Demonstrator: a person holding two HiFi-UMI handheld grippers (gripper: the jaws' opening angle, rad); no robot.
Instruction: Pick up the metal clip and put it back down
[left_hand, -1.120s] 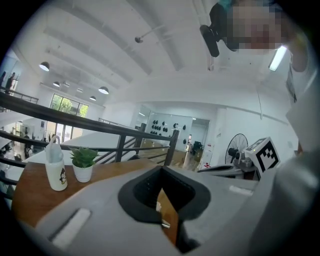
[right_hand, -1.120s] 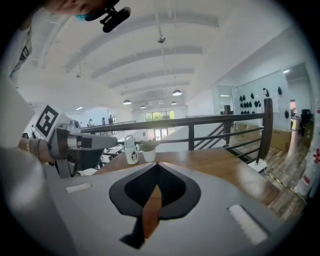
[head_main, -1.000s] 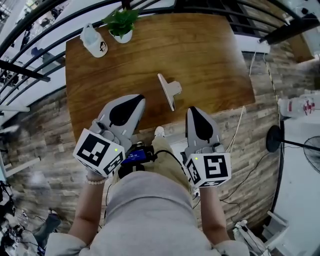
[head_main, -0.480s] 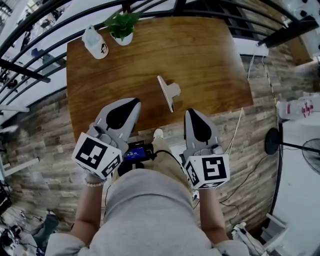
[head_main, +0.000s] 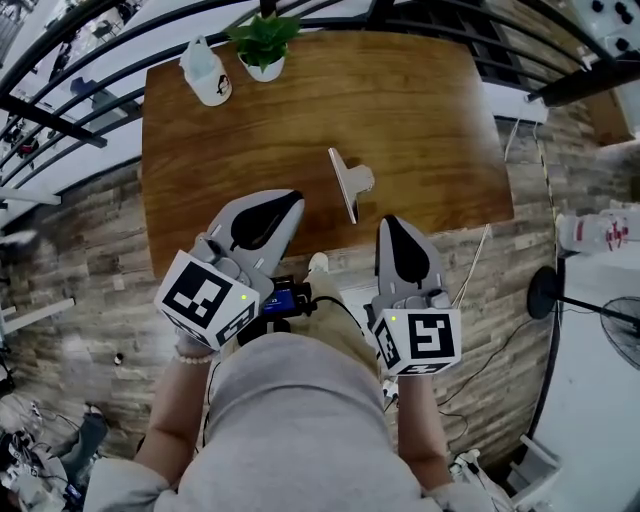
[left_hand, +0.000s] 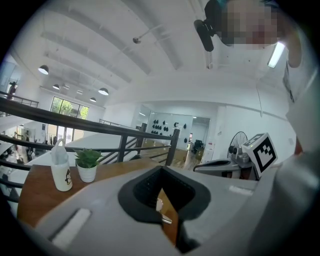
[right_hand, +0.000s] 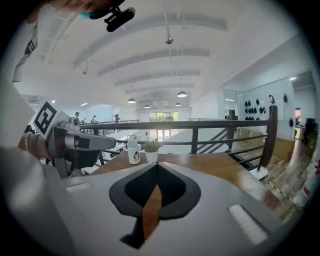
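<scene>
Metal clip lay on the wooden table, close to the table's near edge, beyond and between the two gripper tips and touching neither. It read as pale grey metal: a long narrow bar running near-to-far, with a short rounded tab jutting from its right side. Whether the bar stood on edge or lay tilted could not be settled from the head view. Left gripper hovered over the near left part of the table, jaw tips brought together, nothing held. Right gripper sat at the near edge, just right of the clip, tips likewise together and empty. In the left gripper view the pads met at the tip, leaving only a thin slit below; through it showed wood and a small bright sliver of the clip, the rest masked by the gripper body. In the right gripper view the tips met the same way and the slit showed wood grain only. Both hands were mostly covered by the gripper housings. A potted plant and a white bottle stood at the far left corner; print on the bottle was too small to read.
</scene>
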